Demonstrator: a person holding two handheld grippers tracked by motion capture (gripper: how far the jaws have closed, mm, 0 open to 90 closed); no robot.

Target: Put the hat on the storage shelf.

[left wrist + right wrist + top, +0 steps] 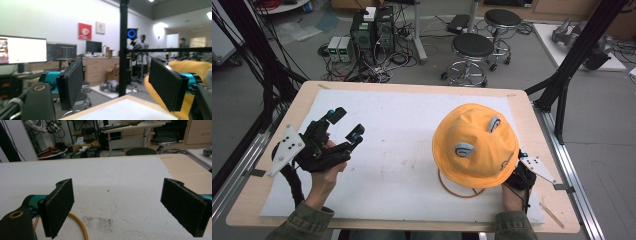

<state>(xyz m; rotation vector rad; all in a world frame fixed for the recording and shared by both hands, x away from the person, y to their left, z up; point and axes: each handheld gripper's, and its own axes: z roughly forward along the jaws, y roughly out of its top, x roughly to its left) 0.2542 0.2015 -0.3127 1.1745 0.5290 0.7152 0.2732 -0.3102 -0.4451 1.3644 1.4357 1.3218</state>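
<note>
High view: we record an orange hat resting on the right half of the white mat, with two grey patches on its crown and an orange cord looping out from under its near brim. The right gripper lies mostly hidden behind the hat's brim; we can make out its grey plate and part of the hand. The left gripper is held above the mat's left side, well apart from the hat, jaws spread. Left gripper view: we note both jaws wide apart with nothing between them, the hat blurred and cut off at the right edge. Right gripper view: jaws parted wide over bare mat, the cord curving beside the left jaw.
</note>
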